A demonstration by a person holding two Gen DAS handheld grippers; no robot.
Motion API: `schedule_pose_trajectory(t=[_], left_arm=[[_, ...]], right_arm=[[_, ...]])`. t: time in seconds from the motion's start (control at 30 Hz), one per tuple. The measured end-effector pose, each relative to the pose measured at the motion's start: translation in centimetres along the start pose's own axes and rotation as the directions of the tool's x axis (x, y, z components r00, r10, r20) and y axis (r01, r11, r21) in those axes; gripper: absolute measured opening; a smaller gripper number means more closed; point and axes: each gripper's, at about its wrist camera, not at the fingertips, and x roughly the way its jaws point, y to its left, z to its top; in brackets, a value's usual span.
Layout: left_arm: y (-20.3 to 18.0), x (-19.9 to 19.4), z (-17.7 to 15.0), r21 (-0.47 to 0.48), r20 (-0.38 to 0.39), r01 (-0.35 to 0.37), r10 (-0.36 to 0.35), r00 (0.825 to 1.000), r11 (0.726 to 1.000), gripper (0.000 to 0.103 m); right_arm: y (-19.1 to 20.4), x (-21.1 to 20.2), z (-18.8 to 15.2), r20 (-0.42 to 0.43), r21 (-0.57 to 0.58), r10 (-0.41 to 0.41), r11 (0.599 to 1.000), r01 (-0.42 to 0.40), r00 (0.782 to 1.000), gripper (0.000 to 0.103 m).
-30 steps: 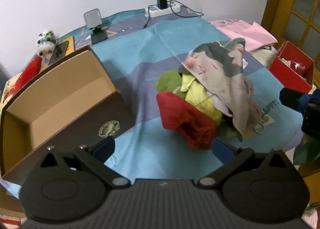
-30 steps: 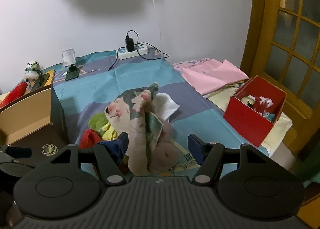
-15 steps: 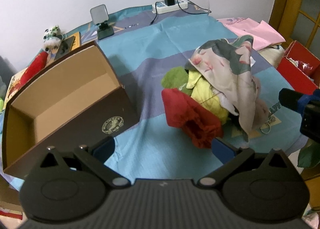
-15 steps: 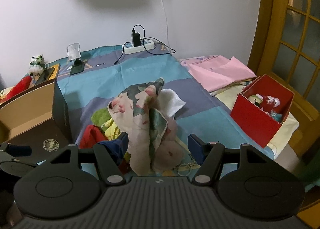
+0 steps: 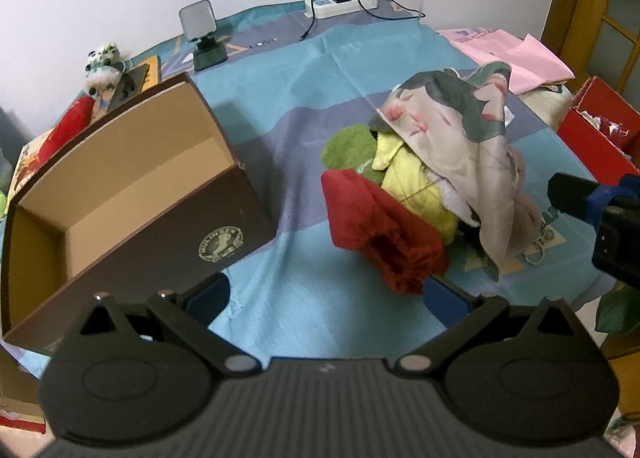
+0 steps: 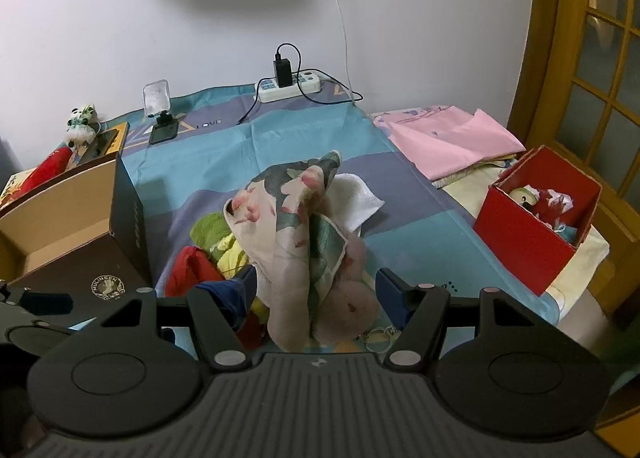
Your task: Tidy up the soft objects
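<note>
A pile of soft things lies on the blue tablecloth: a floral cloth [image 5: 460, 138] on top, a red cloth [image 5: 376, 226], a yellow cloth [image 5: 416, 186], a green cloth [image 5: 352, 150] and a white towel [image 6: 356, 198]. The floral cloth [image 6: 296, 226] also shows in the right wrist view. An open brown cardboard box [image 5: 128, 194] stands left of the pile. My left gripper [image 5: 326, 296] is open and empty, in front of the pile and box. My right gripper [image 6: 316, 290] is open, its jaws on either side of the floral cloth's near end.
A red box [image 6: 532, 226] with small items stands at the right. Folded pink sheets [image 6: 444, 142] lie behind it. A power strip [image 6: 288, 86], a small light on a stand [image 6: 158, 114], a panda toy [image 6: 82, 122] and a red bag [image 5: 64, 130] sit along the back and left.
Both grippers have pulled back and risen a little, so the pile and box look smaller and farther. The cloths have not moved.
</note>
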Motion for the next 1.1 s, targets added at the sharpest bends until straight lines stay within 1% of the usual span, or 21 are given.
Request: schedule_pose_trajectory(t=[0.23,0.4,0.63,0.83,1.0,1.1], left_arm=[[-0.4,0.7,0.1,0.011,-0.021,0.014,-0.014,1.0,1.0,0.103],[-0.6,1.0,0.3,0.02,-0.023,0.021,-0.021,1.0,1.0,0.103],[-0.4,1.9,1.0,0.008,-0.032,0.006,-0.005,0.999,1.0,0.102],[-0.1,2.8,2.5,-0.019,-0.03,-0.02,0.02,0.999,1.0,0.103],[0.0,3.7,4.3,-0.046,-0.026,-0.029,0.028,0.999,0.999,0.103],[0.0,4.1,5.1,-0.064,-0.014,0.002,-0.003,1.0,0.998,0.103]], right_arm=[[-0.2,0.2,-0.2,-0.008,0.014,-0.003,1.0,0.003,1.0,0.05],[-0.3,0.5,-0.3,-0.012,0.023,0.0,1.0,0.0,1.0,0.05],[-0.2,1.6,0.2,-0.008,0.017,0.041,0.999,-0.041,0.999,0.05],[-0.1,3.2,1.7,0.0,-0.01,0.099,0.995,-0.099,0.995,0.05],[-0.1,4.8,3.6,0.004,-0.042,0.139,0.989,-0.138,0.99,0.05],[-0.6,5.7,4.8,0.001,-0.054,0.166,0.985,-0.166,0.986,0.05]])
